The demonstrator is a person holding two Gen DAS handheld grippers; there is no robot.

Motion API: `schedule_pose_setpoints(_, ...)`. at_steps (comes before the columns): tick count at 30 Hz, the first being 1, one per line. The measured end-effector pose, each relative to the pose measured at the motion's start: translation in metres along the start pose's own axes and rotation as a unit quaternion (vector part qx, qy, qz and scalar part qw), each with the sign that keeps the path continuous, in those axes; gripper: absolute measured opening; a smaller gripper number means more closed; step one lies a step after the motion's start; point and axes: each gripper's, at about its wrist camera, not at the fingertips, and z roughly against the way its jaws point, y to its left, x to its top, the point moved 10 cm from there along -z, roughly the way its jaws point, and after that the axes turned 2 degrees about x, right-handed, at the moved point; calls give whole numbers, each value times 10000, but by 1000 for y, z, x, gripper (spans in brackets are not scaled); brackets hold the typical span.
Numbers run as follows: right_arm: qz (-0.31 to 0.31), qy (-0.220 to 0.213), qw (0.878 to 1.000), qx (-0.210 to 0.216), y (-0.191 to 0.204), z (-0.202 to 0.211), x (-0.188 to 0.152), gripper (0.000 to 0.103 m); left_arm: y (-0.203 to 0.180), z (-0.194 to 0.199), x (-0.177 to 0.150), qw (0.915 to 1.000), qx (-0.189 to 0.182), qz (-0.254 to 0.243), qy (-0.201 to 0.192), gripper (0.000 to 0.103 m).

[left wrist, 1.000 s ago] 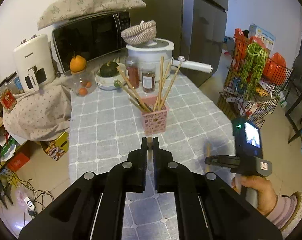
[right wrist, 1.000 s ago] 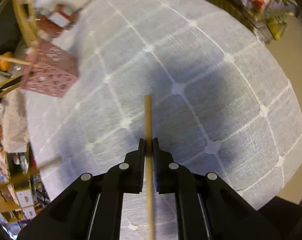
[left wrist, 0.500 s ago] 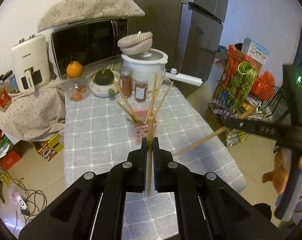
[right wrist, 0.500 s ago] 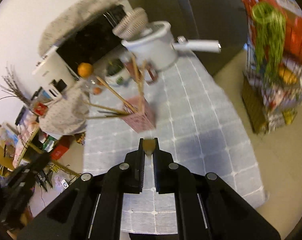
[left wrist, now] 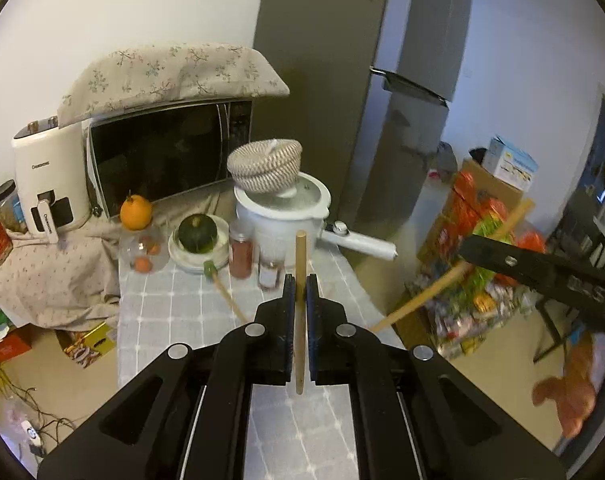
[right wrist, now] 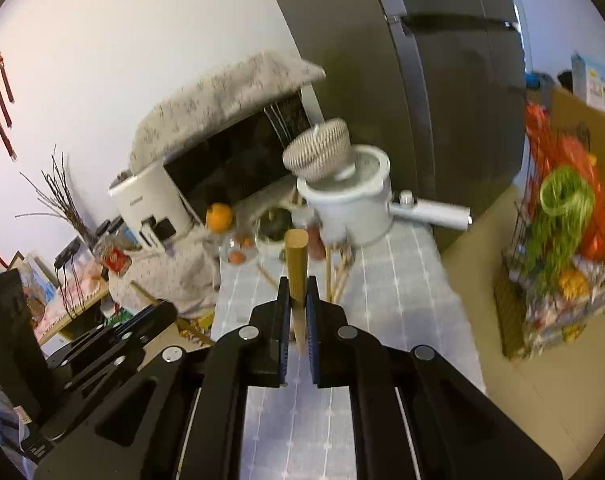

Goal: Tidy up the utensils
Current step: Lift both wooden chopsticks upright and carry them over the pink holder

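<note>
the left gripper (left wrist: 298, 290) has its jaws clamped narrow on a wooden chopstick (left wrist: 300, 312) that stands nearly upright between them, its top poking above the tips. the right gripper (right wrist: 297, 292) grips a second chopstick (right wrist: 295, 264) the same way, jaws nearly shut on it; in the left view that stick (left wrist: 450, 276) slants across in front of the shelf of bags. both are lifted well above the table (left wrist: 174, 312). the pink holder is hidden behind the gripper bodies, though a few sticks (right wrist: 334, 276) already standing in it show just past the right jaws, so the job looks partly done with these two still to go in

to do this step well, i'd bring one stick at a time over the holder, tip it closer to vertical, aim the lower end between the leaning sticks and only loosen the jaws once it is inside. the risk is nudging the leaning sticks or tipping the light holder

the table wears a grey checked cloth; at its far end sit a white pot (left wrist: 282, 212), two spice jars (left wrist: 240, 254), a green squash (left wrist: 197, 233) on plates and an orange (left wrist: 135, 212). behind are a microwave (left wrist: 162, 160) under a flowered cover and a dark fridge (left wrist: 322, 80)
</note>
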Motion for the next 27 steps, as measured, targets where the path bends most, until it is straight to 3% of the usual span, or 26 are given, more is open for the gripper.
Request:
schedule_pose_setpoints(6, 105, -39, 9999, -16, -5, -38, 26, 8, 23, -72, 10, 9992, 347, 165, 110, 5)
schedule_pose_setpoints(10, 41, 117, 9999, -21, -11, -79, 27, 8, 39, -118, -10, 9971, 428, 358, 527, 10)
schedule_pose_setpoints(13, 49, 273, 9996, -60, -12, -109, 20, 8, 51, -115, -13, 9974, 450, 431, 363, 18)
schedule_pose_setpoints(15, 106, 375, 9992, -77, -10, -122, 14, 8, 64, -100, -7, 9965, 742, 382, 64, 24)
schedule_pose_setpoints(19, 246, 458, 9986, -121, -3, -135, 6, 8, 79, -72, 5, 9960, 675, 552, -213, 31)
schedule_pose_setpoints(27, 462, 405, 9980, -174, 13, -139, 2, 8, 96, -54, 1, 9955, 631, 657, -262, 38)
